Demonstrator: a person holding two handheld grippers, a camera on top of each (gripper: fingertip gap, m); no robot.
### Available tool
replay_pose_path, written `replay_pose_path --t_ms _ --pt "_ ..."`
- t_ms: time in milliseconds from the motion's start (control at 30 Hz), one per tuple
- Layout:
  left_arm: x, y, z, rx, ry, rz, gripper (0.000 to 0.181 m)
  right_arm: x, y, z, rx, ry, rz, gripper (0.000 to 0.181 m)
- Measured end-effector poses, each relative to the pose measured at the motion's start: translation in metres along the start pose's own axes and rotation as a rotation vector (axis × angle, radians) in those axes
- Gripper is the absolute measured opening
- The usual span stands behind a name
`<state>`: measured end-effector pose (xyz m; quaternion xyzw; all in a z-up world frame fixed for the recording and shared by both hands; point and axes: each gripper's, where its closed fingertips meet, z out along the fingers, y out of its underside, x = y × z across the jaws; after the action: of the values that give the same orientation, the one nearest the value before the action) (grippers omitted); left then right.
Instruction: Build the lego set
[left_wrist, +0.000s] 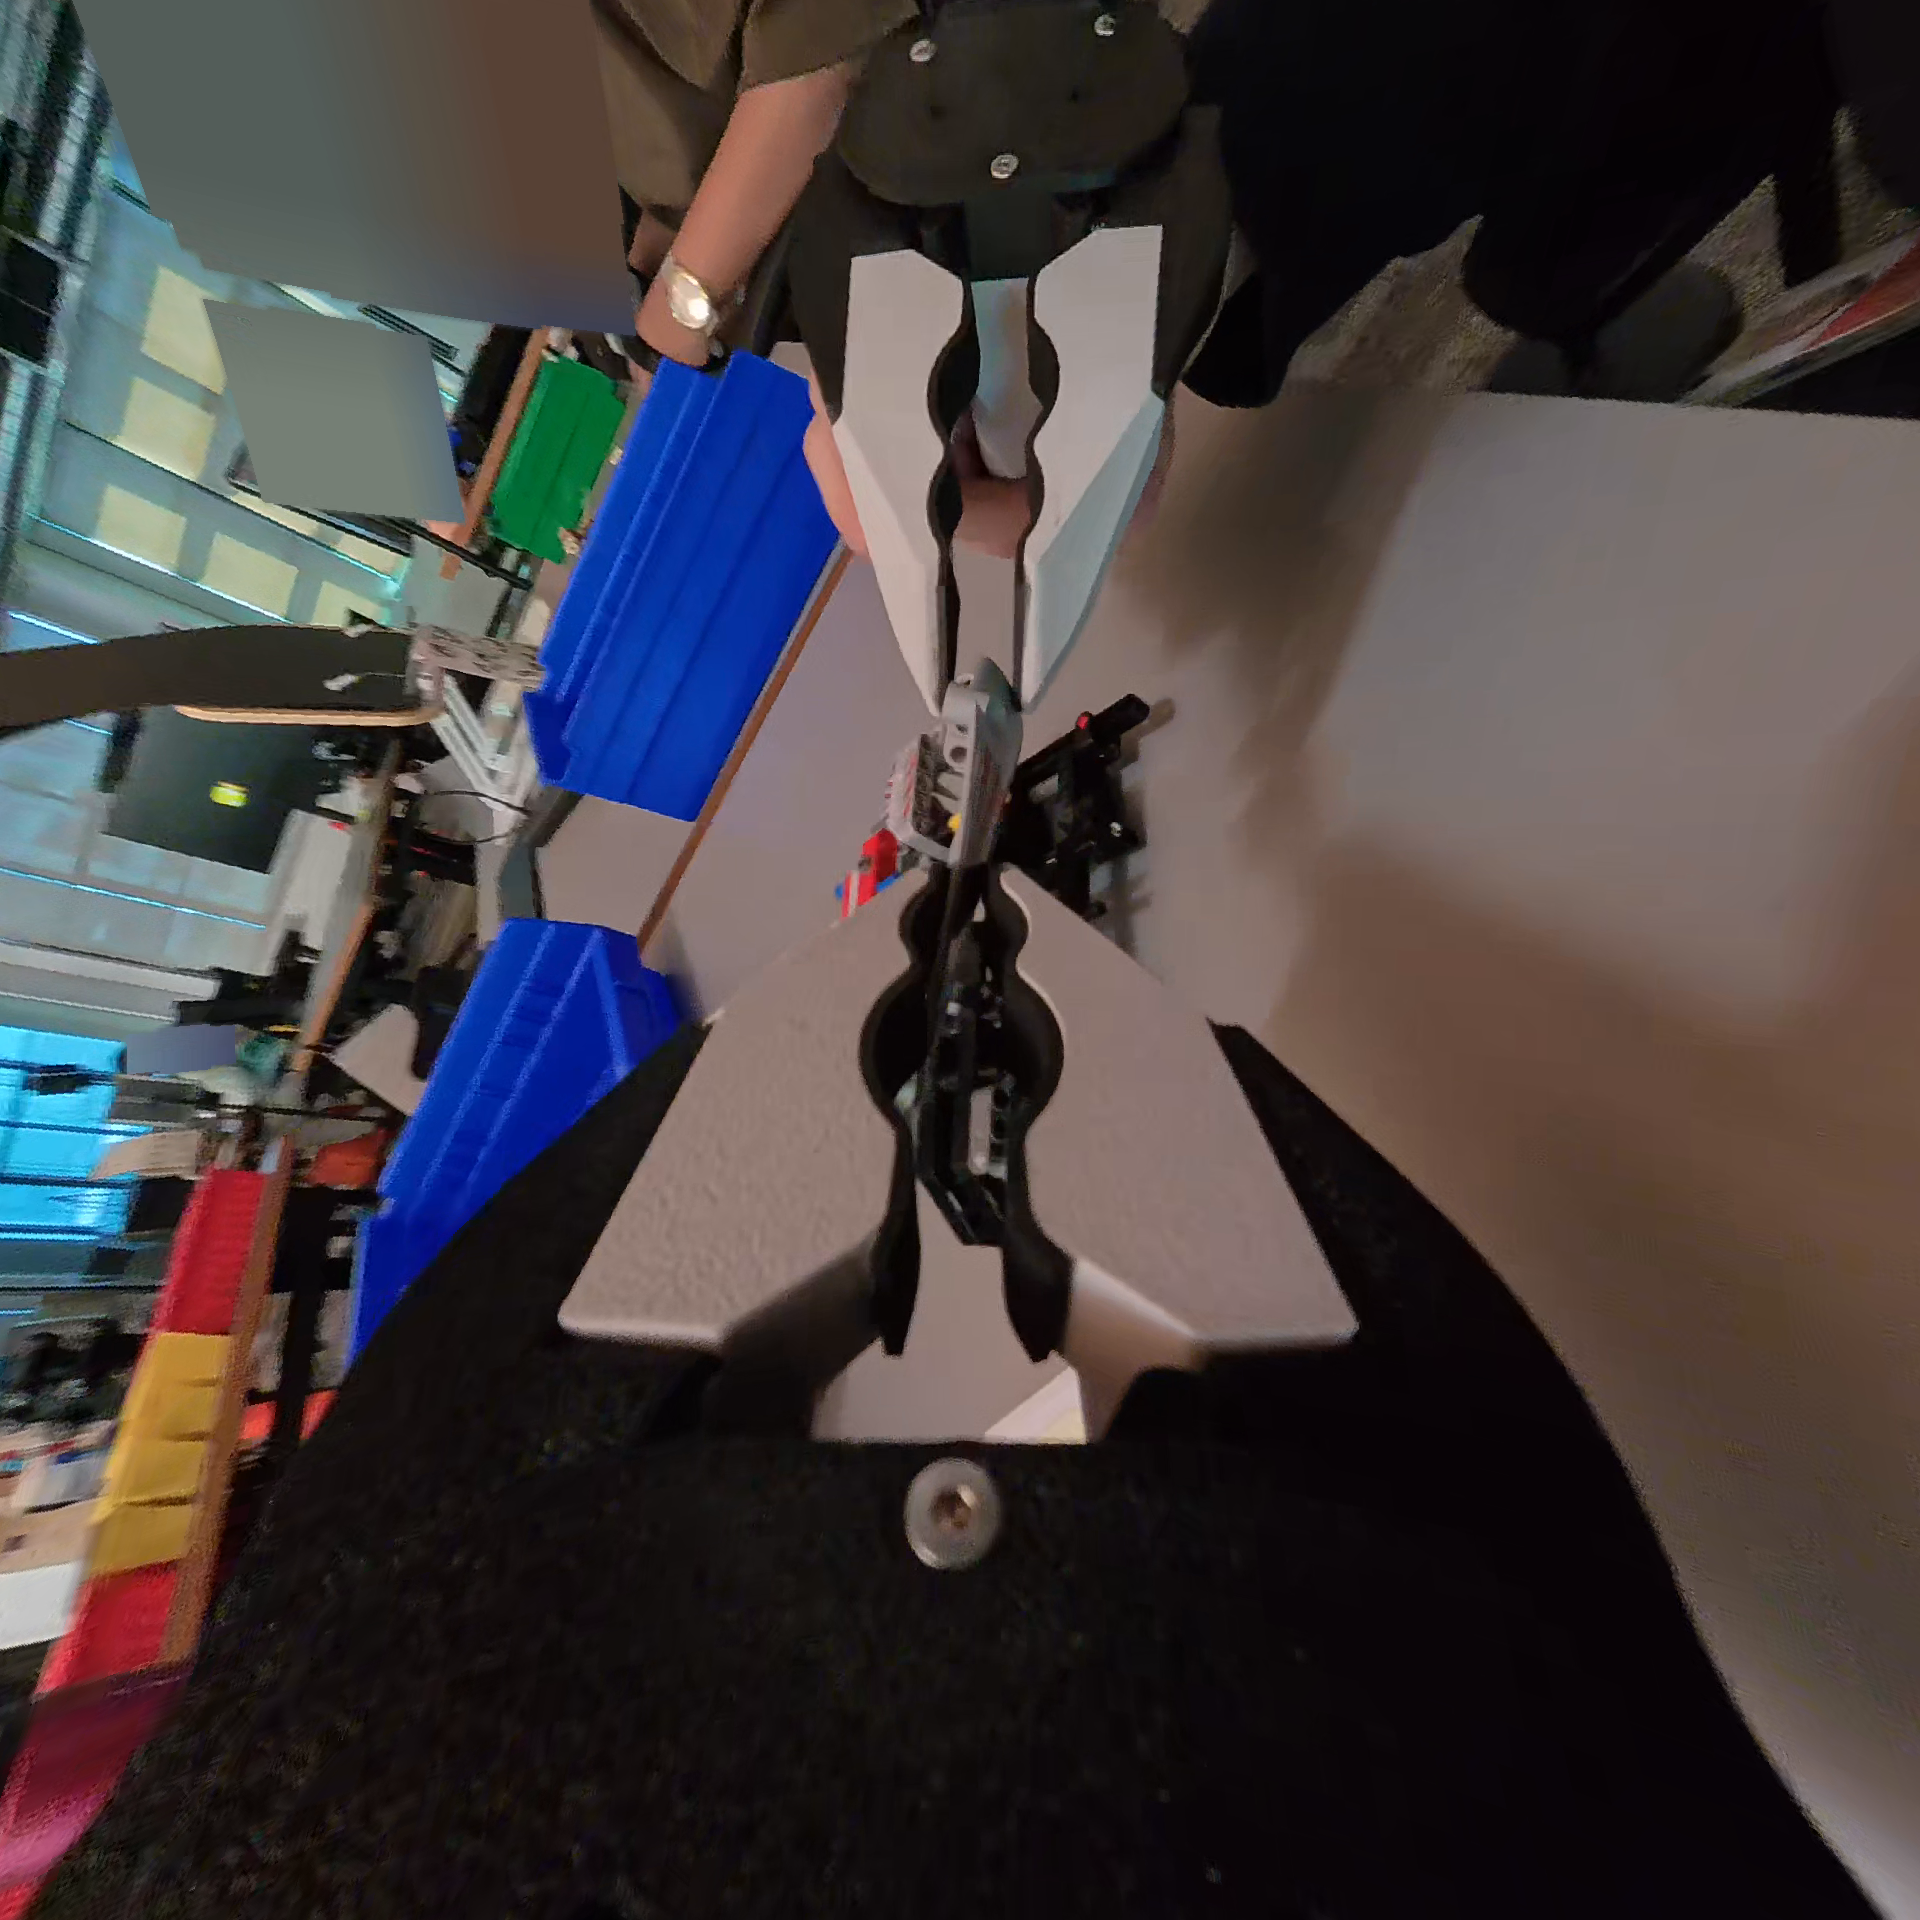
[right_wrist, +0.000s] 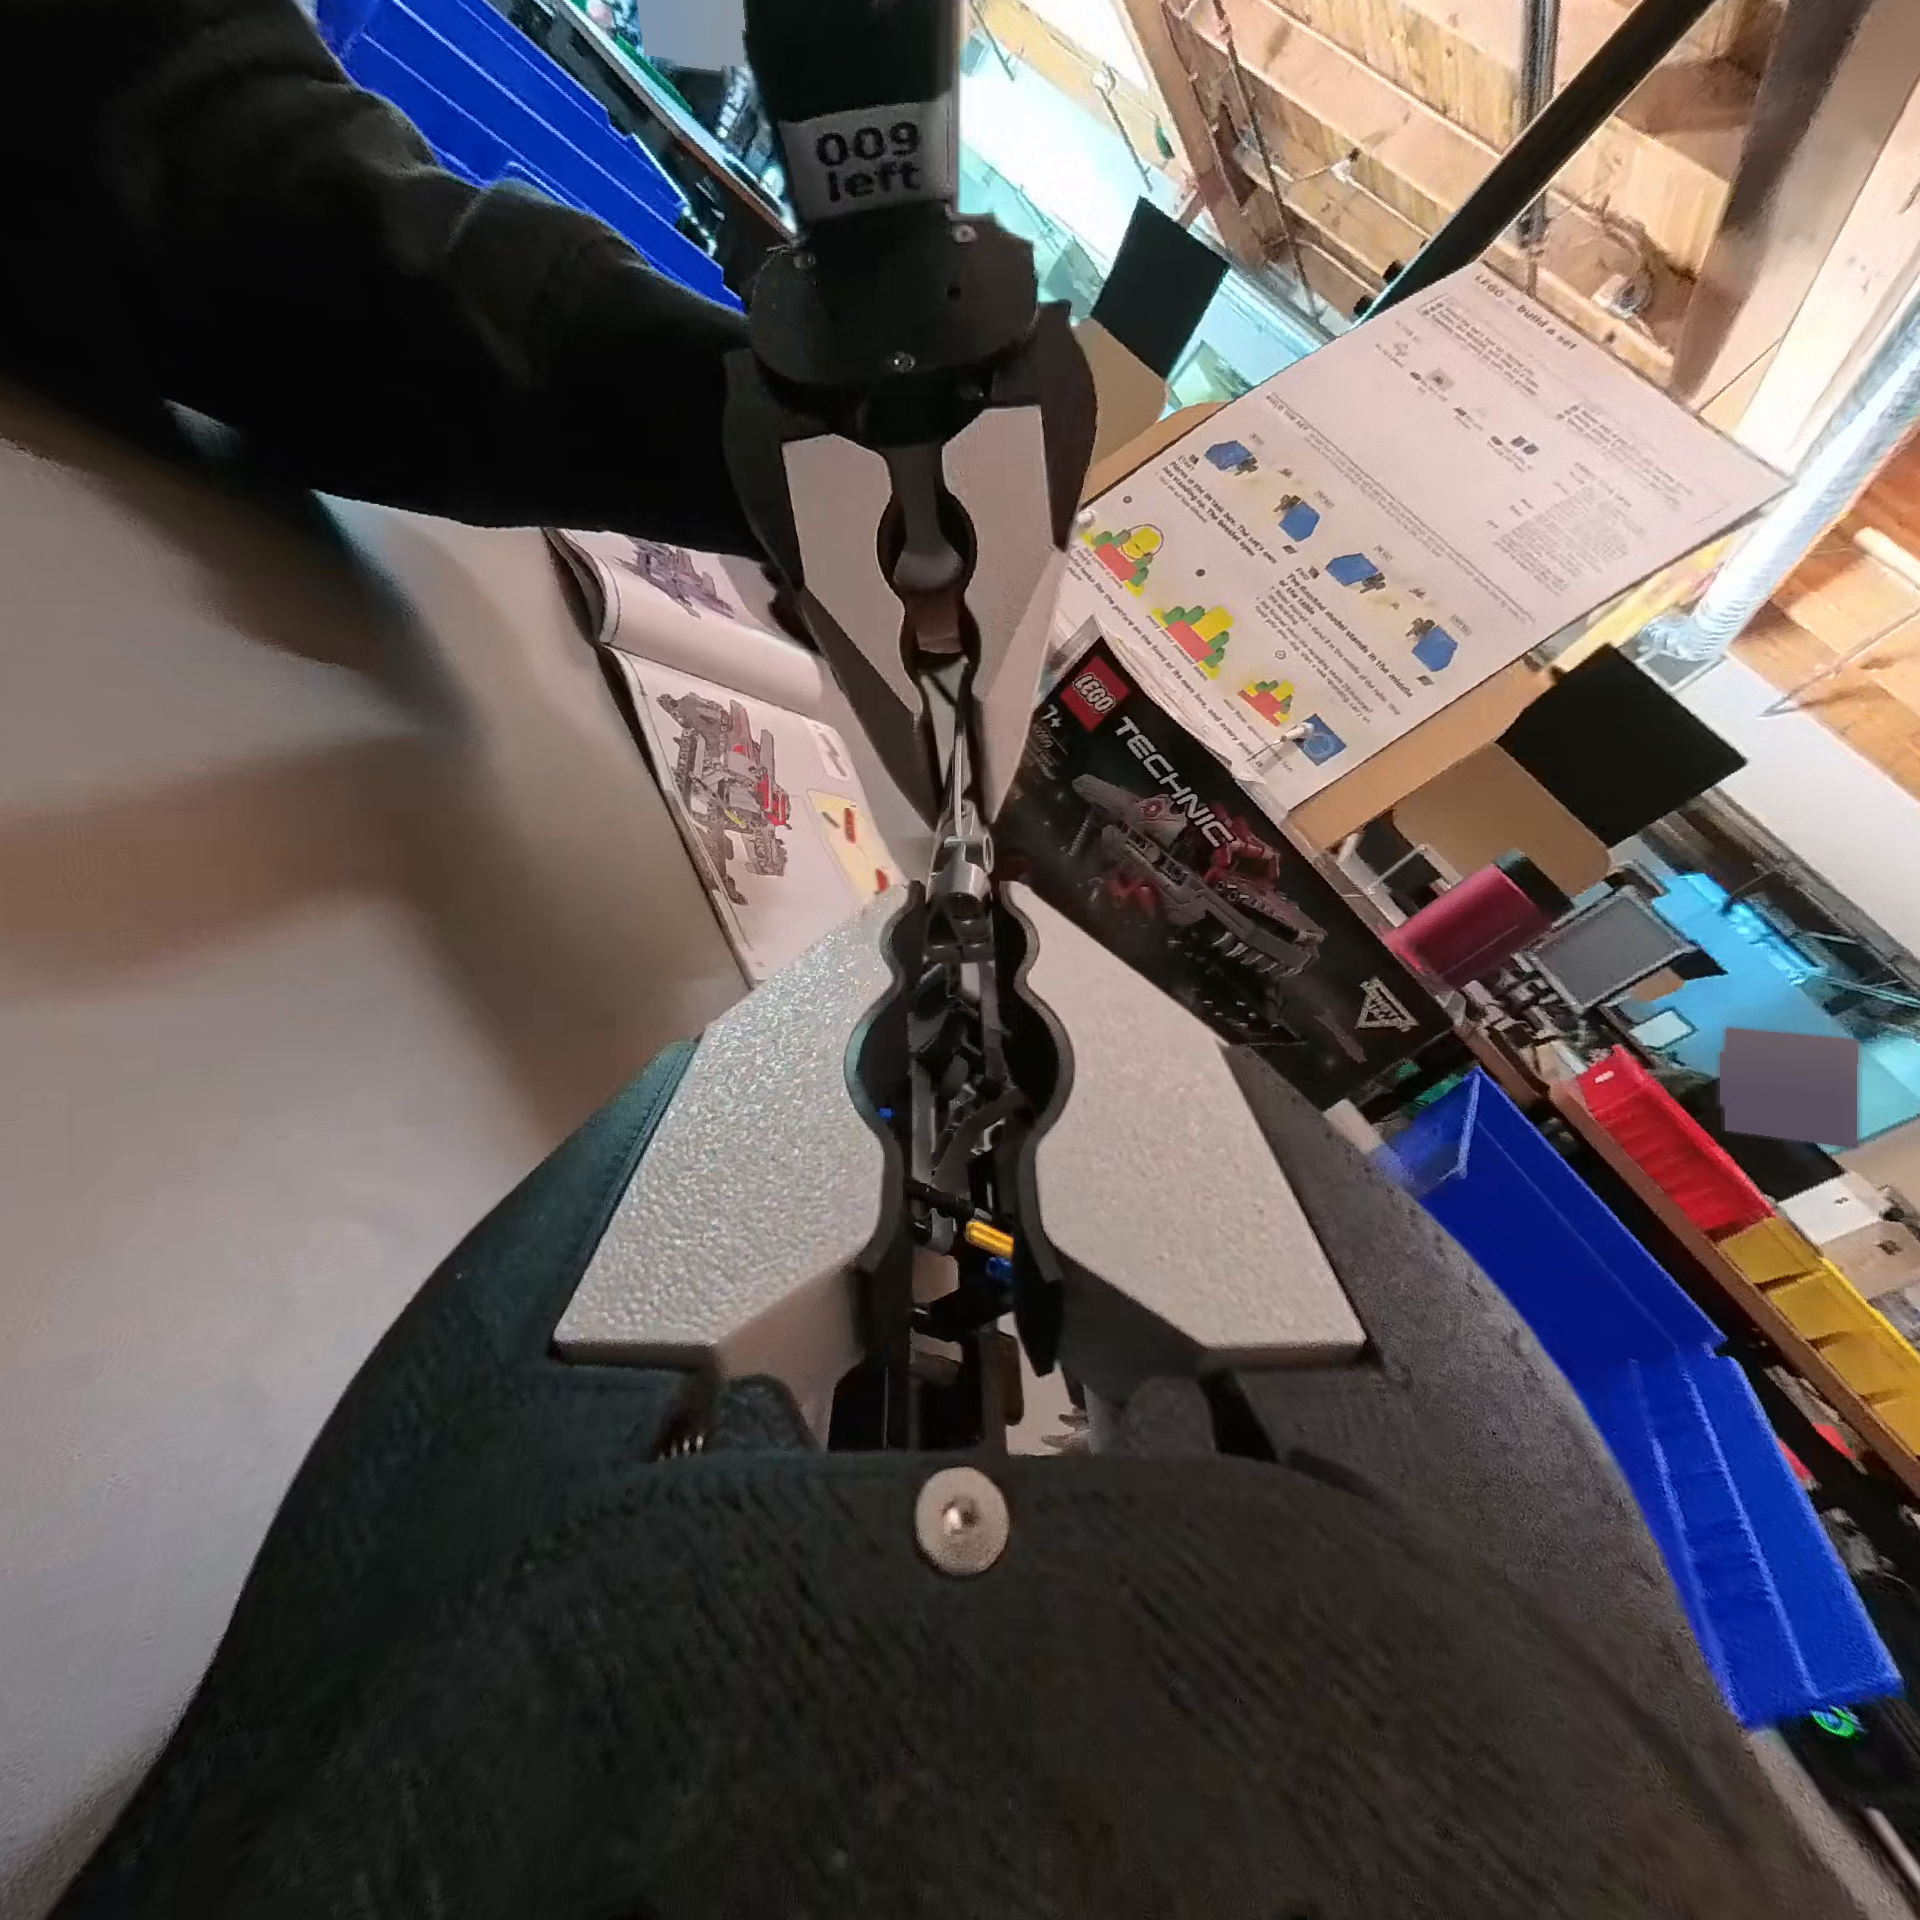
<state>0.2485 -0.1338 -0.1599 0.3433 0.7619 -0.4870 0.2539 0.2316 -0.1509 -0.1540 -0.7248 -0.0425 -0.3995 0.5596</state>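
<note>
Print legible on white handle label, black set box, posted instruction sheet; wording withheld.

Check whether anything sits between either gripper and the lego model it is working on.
Nothing visible does. The left gripper and the right gripper face each other tip to tip, and both have their jaws closed on the same small grey and black lego model, held above the table.

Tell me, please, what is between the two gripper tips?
Between the left gripper and the right gripper sits the grey lego assembly, pinched from both ends. Both wrist views show this.
</note>
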Motion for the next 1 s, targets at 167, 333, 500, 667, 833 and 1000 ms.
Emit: replay_pose_path --t_ms 167,333,500,667,833,1000 --pt "0.001 0.018 0.002 0.021 0.102 -0.308 0.004 0.027 0.017 -0.006 -0.151 0.026 0.127 0.045" --pt "0.000 0.039 0.003 0.079 0.228 -0.589 0.004 0.053 0.047 -0.001 -0.294 -0.012 0.373 0.087" --pt "0.005 0.059 0.012 0.042 0.294 -0.699 0.004 0.042 0.069 0.019 -0.395 -0.159 0.440 0.084" --pt "-0.002 0.061 0.018 0.092 0.266 -0.708 0.004 0.033 0.069 0.033 -0.357 -0.297 0.632 0.067" --pt "0.000 0.067 0.021 0.090 0.250 -0.707 0.004 0.032 0.068 0.040 -0.305 -0.260 0.650 0.061" --pt "-0.001 0.069 0.023 0.107 0.249 -0.728 0.004 0.030 0.075 0.039 -0.328 -0.260 0.669 0.058"
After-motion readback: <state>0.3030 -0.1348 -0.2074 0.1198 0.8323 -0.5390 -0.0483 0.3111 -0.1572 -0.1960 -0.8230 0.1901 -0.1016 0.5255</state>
